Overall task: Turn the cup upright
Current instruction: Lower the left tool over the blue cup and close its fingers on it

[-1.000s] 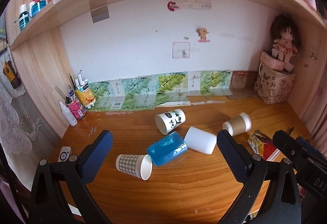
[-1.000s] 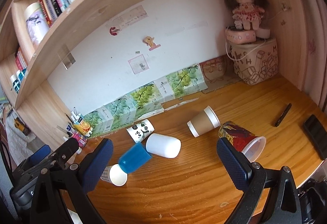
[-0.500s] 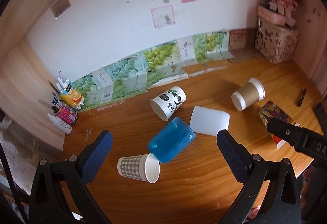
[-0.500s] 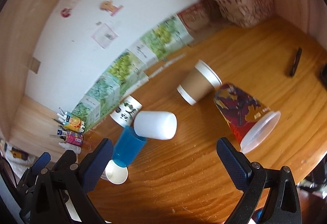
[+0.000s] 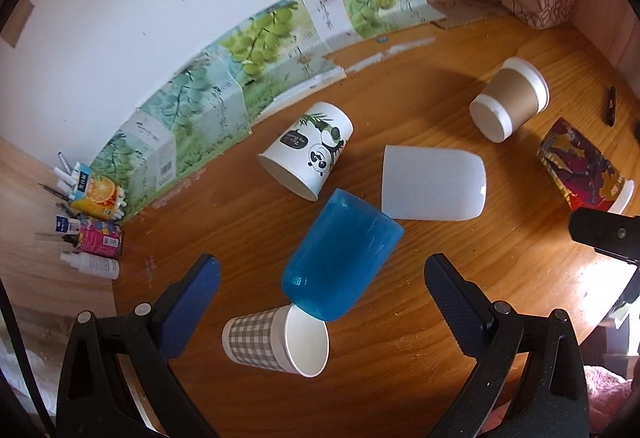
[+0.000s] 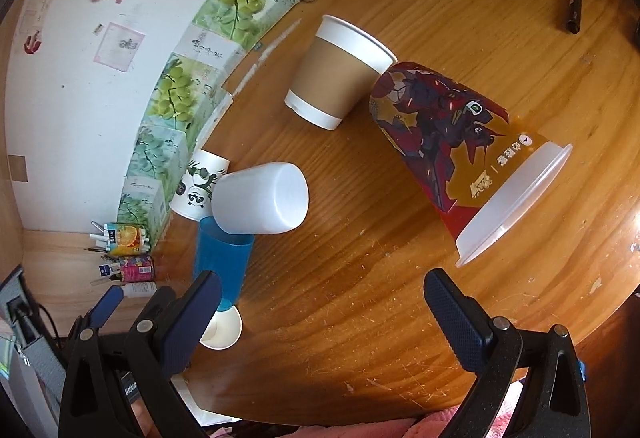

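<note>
Over the wooden desk (image 5: 500,278) we have brought both tools down and forward: a second ago the shelf, the books and the doll filled the upper part of each view, and now the wall stickers and the cups fill them instead. Our left gripper (image 5: 320,278) hangs wide open over the blue cup (image 5: 340,258), which lies on its side between the fingers in this view, its mouth touching the rim of the checked cup (image 5: 276,338), with the panda cup (image 5: 308,150) and white cup (image 5: 432,184) just beyond. Our right gripper (image 6: 320,296) is likewise spread wide and holds nothing; the printed red cup (image 6: 460,142) with its clear rim lies tipped ahead of it, leaning against the brown-sleeved cup (image 6: 336,74). None of the cups seems to have shifted between the frames; only our viewpoints have closed in. We judge this to be the approach, with no cup yet grasped or righted. Which cup goes first we cannot say, though the blue one sits best framed for the left tool, the red one for the right.
</note>
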